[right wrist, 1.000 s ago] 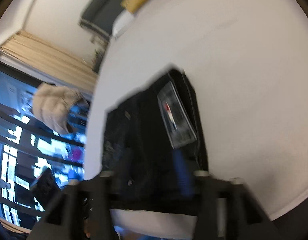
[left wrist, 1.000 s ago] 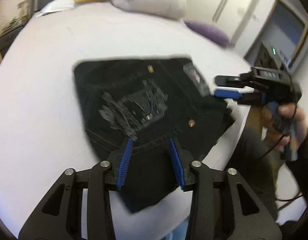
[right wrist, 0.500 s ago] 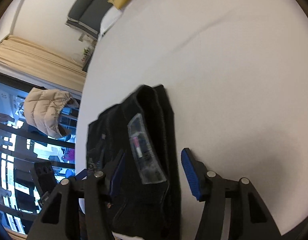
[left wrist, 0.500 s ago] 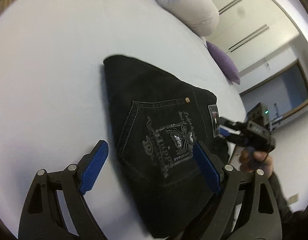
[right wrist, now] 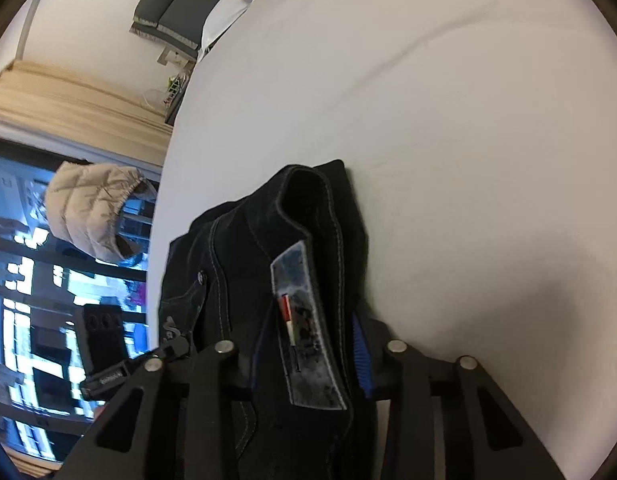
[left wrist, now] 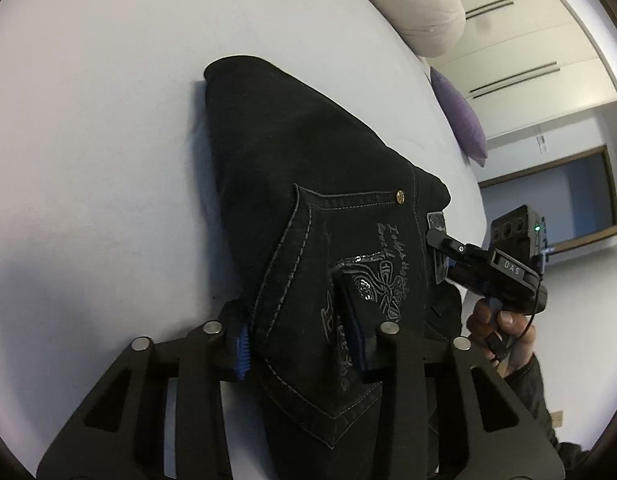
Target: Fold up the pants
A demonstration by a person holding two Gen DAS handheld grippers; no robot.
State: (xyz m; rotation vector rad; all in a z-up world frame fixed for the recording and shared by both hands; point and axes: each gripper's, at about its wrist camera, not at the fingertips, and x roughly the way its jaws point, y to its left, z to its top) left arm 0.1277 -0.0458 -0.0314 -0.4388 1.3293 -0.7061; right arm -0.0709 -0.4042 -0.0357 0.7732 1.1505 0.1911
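Pants (left wrist: pixel 332 208) lie folded near the white bed's (left wrist: pixel 108 120) near edge; both jaws just closed; left gripper (left wrist: pixel 300 344) clamps the pocket side, right gripper (right wrist: pixel 308 360) the waistband; seemingly ready to lift.

One pair of black pants (left wrist: pixel 308 208) lies folded on one white bed (left wrist: pixel 88 140), at centre frame. Two grippers are counted: left gripper (left wrist: pixel 300 336) and right gripper (right wrist: pixel 308 356). Upper right of the left wrist view holds one white bolster (left wrist: pixel 412 4) and one purple pillow (left wrist: pixel 460 116).
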